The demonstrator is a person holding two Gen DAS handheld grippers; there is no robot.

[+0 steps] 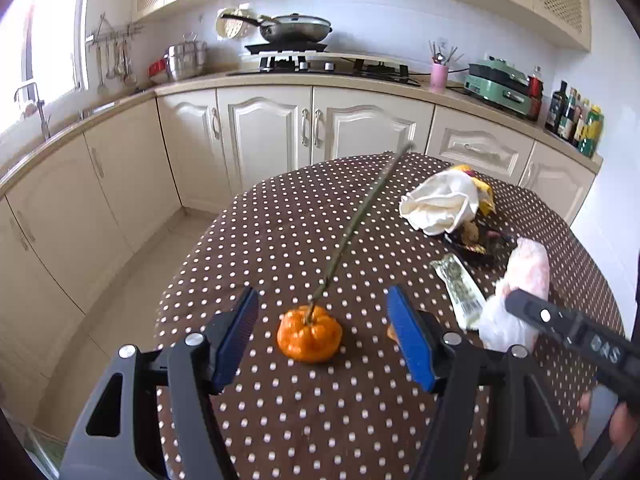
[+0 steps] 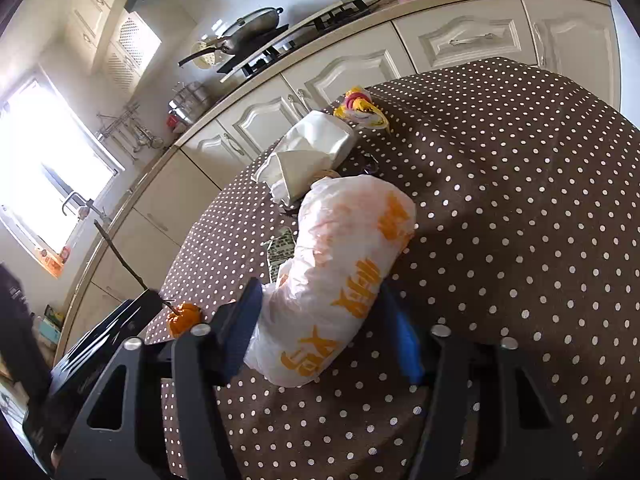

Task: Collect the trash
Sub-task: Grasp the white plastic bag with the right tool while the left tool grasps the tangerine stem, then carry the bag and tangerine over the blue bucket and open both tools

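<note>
A small orange pumpkin-like fruit (image 1: 310, 334) with a long thin stem sits on the polka-dot tablecloth (image 1: 280, 220). My left gripper (image 1: 322, 294) is open around it, with a gap on each side. A white plastic bag with orange print (image 2: 348, 248) lies between the blue pads of my right gripper (image 2: 320, 286), which is shut on it. In the left wrist view the same bag (image 1: 520, 280) shows at the right, with a dark finger (image 1: 536, 310) of the right gripper against it. The fruit (image 2: 184, 318) also appears at the lower left of the right wrist view.
Further back on the table lie a crumpled white paper bag (image 1: 440, 204), a yellow wrapper (image 1: 486, 194), a silvery green wrapper (image 1: 460, 288) and dark scraps (image 1: 480, 240). Cream kitchen cabinets (image 1: 272, 132) with a hob stand beyond the table's far edge.
</note>
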